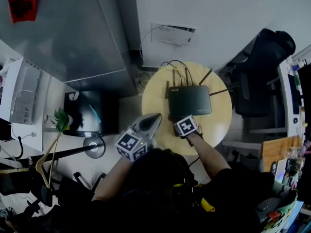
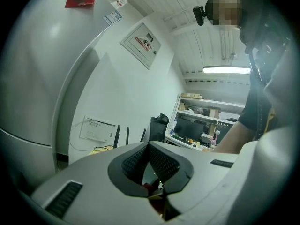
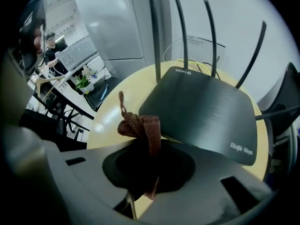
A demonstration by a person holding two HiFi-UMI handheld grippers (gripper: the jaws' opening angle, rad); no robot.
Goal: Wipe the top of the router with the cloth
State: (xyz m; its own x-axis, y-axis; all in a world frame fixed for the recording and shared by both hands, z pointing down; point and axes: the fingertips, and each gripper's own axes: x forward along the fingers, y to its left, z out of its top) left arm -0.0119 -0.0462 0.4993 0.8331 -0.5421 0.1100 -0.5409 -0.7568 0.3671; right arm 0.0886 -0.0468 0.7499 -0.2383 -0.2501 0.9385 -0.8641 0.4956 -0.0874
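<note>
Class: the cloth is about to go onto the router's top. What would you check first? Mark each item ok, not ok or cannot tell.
1. Brown cloth clamped in right gripper: ok.
2. Router top free of objects: ok.
3. Router lying flat on the round table: ok.
4. Cloth over the router's top: not ok, it is bunched beside the near corner.
5. Left gripper clear of the router: ok, shut and empty.

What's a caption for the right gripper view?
Brown cloth clamped in the right tool, near the black router on a round table.
</note>
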